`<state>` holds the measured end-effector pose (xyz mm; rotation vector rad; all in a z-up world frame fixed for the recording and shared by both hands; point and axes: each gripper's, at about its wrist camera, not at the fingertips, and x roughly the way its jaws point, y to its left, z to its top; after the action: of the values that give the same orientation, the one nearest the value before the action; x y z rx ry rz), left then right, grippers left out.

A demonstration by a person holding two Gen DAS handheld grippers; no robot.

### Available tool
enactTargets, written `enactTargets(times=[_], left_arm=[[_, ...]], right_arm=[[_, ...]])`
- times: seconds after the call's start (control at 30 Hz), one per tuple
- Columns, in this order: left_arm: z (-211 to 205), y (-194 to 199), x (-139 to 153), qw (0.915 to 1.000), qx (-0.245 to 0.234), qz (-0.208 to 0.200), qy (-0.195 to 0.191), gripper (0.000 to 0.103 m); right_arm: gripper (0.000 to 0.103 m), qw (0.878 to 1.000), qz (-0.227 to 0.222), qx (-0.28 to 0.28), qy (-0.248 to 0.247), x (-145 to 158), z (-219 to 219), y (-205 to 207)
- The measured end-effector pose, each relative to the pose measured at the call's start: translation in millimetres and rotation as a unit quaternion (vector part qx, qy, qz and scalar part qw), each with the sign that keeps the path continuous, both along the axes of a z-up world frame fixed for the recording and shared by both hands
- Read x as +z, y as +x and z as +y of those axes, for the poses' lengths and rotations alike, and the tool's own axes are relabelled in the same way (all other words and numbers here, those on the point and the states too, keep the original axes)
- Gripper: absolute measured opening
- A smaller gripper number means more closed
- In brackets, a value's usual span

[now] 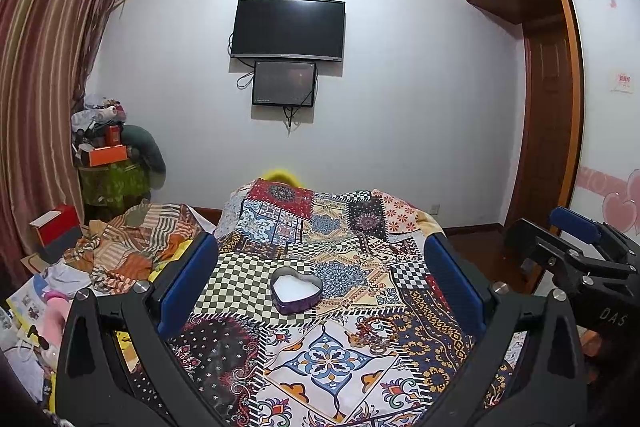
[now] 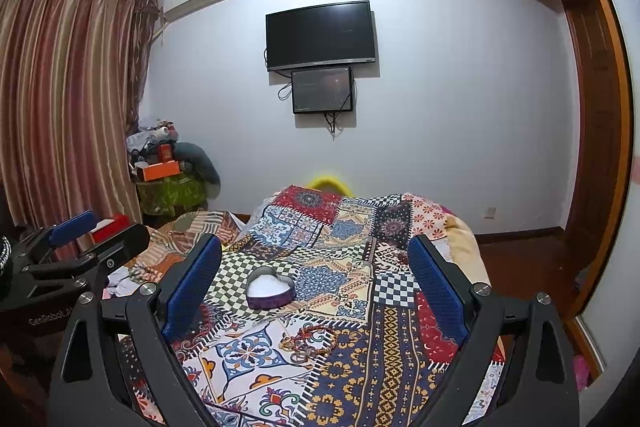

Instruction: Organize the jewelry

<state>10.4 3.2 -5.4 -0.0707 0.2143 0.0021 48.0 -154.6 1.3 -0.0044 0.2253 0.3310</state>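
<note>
We hold the left gripper [image 1: 320, 275] level above the bed [image 1: 280, 367], its blue fingers [image 1: 188, 279] spread wide and holding nothing. Our right gripper [image 2: 316, 283] hovers beside it at much the same height, jaws equally wide and empty. Ahead of both, a heart box [image 1: 297, 289] sits open on the quilt, white inside. The jewelry [image 1: 374, 333], a small tangle of beaded bracelets, lies just in front of the box, nearer us, touching neither gripper.

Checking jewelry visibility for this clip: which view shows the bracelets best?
The right wrist view: the bracelets lie near centre between the open fingers. The left wrist view shows them too, off right, blending into the patterned quilt.
</note>
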Motion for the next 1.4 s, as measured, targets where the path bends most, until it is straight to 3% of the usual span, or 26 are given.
enactTargets(times=[1.4], left_arm=[[-1.7, 9.6, -6.3, 0.9999, -0.008, 0.011, -0.004, 0.103]], right_arm=[[0.093, 1.0, 0.016, -0.003, 0.0, -0.6, -4.7, 5.2]])
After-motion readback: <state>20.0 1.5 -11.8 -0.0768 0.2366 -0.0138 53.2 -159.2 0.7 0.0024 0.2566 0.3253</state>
